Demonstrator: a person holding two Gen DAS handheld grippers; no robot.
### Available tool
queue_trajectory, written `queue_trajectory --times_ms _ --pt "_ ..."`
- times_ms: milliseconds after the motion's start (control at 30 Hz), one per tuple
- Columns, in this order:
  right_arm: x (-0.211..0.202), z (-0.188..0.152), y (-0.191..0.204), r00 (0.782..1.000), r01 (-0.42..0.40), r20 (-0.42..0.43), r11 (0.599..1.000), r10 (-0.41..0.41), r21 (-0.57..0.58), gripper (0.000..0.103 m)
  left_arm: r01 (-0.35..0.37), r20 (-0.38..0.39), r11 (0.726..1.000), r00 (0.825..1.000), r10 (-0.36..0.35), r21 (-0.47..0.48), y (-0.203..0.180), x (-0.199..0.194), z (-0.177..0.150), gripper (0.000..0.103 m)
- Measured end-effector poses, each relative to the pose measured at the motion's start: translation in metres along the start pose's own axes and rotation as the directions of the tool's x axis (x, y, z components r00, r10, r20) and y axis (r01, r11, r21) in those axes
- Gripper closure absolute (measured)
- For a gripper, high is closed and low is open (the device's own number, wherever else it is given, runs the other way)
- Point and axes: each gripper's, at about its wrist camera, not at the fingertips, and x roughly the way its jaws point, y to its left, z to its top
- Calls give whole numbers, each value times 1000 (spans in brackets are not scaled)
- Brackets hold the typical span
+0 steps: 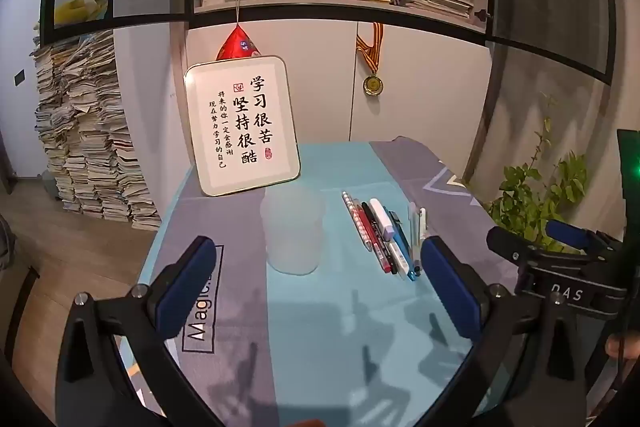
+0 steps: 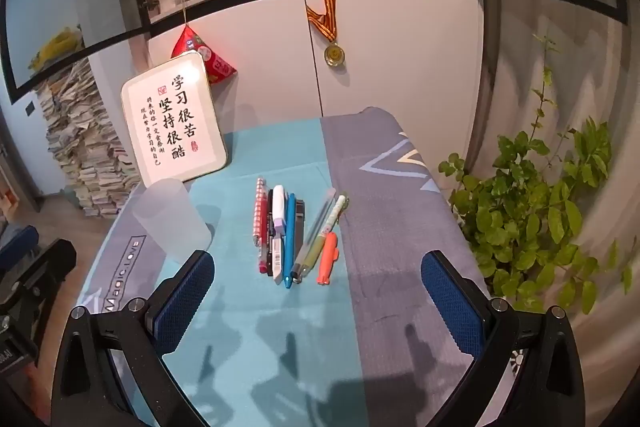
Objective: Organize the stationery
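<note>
A frosted plastic cup (image 1: 292, 229) stands upright and empty on the cloth; it also shows in the right wrist view (image 2: 170, 219). Right of it several pens (image 1: 384, 237) lie side by side, among them a red patterned pen (image 2: 260, 211), a blue pen (image 2: 290, 239), a clear pen (image 2: 316, 231) and a small orange pen (image 2: 329, 257). My left gripper (image 1: 316, 287) is open and empty, just short of the cup. My right gripper (image 2: 318, 301) is open and empty, just short of the pens' near ends.
A framed calligraphy sign (image 1: 242, 125) leans at the table's back left. The table wears a blue and grey cloth (image 2: 400, 227). A green plant (image 2: 540, 219) stands off the right edge. Stacked books (image 1: 88, 135) stand on the floor left.
</note>
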Motion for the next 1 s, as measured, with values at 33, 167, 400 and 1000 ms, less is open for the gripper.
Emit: queue_trajectory --times_ms 33,167,400,1000 --pt "0 0 0 1000 -2 1 1000 2 3 0 -2 1 1000 1000 2 2 0 0 0 1" --pt "-2 -1 0 1000 -1 3 1000 1 2 0 -9 -10 1000 1000 9 5 -6 0 -1 1" --pt "-1 -1 0 1000 8 2 1000 -8 0 0 18 29 1000 999 -18 -2 -16 7 -3 1" --pt "2 -1 -7 1000 9 -16 1000 -9 16 0 -24 -135 997 991 14 -71 2 22 -9 1"
